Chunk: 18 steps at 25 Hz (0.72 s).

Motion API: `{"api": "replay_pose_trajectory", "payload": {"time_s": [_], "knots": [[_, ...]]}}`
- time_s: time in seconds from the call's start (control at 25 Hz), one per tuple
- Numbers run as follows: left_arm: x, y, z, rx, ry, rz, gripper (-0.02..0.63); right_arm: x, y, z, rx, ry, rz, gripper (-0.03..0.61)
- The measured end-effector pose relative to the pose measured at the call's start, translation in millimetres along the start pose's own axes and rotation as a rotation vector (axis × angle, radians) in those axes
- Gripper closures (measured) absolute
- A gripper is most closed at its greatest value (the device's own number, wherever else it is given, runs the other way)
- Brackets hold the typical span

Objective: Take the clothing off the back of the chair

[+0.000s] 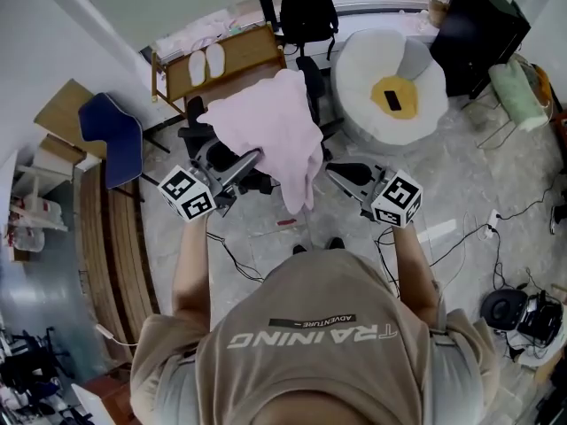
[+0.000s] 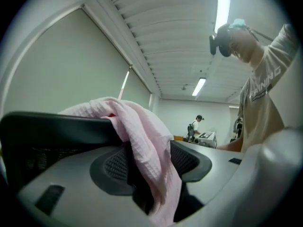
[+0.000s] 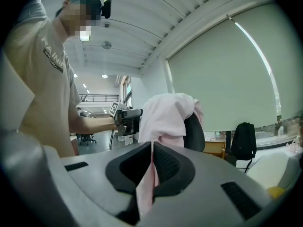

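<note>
A pale pink garment [image 1: 270, 122] is draped over the back of a black office chair [image 1: 310, 82]. In the right gripper view the garment [image 3: 166, 111] hangs over the chair's back [image 3: 195, 132]. My right gripper [image 1: 335, 173] is shut on a fold of the garment's lower right edge, and the cloth is pinched flat between the pads [image 3: 151, 163]. My left gripper [image 1: 248, 162] is at the garment's left side with its jaws open. A hanging fold of the pink garment [image 2: 144, 136] lies loosely in the gap of the left gripper [image 2: 150, 167], not pressed by the pads.
A wooden chair [image 1: 221, 60] with a pair of white slippers stands behind, with a black backpack [image 1: 307, 11] beyond it. A white and yellow flower cushion [image 1: 390, 82] lies at the right, a blue chair [image 1: 113, 138] at the left. Cables [image 1: 496, 228] run over the floor.
</note>
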State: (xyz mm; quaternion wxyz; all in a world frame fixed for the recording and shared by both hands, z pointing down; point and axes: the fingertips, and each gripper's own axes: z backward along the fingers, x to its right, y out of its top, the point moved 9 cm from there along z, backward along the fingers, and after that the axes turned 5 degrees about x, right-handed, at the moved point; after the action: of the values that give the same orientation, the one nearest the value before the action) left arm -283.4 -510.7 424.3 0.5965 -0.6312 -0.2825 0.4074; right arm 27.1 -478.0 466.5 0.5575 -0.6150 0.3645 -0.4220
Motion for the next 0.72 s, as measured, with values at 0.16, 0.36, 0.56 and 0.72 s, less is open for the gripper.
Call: {"api": "replay_pose_trajectory", "payload": {"time_s": [0.16,0.36,0.56,0.72], "knots": [[3,8,-11,-0.094,-0.039,-0.018,0.358,0,-5,7,-0.006,-0.012,-0.012,0.54],[3,12,-16,-0.146,0.007,0.01,0.43,-3,-8,12,-0.008,-0.019,-0.022,0.54],[4,13,-20,-0.159,0.042,0.018,0.469,-2,-11,14,-0.014,-0.016,-0.024,0.54],[11,16,-20,-0.139,0.057,0.063,0.469,-4,-12,16,-0.015,-0.015,-0.027,0.54]]}}
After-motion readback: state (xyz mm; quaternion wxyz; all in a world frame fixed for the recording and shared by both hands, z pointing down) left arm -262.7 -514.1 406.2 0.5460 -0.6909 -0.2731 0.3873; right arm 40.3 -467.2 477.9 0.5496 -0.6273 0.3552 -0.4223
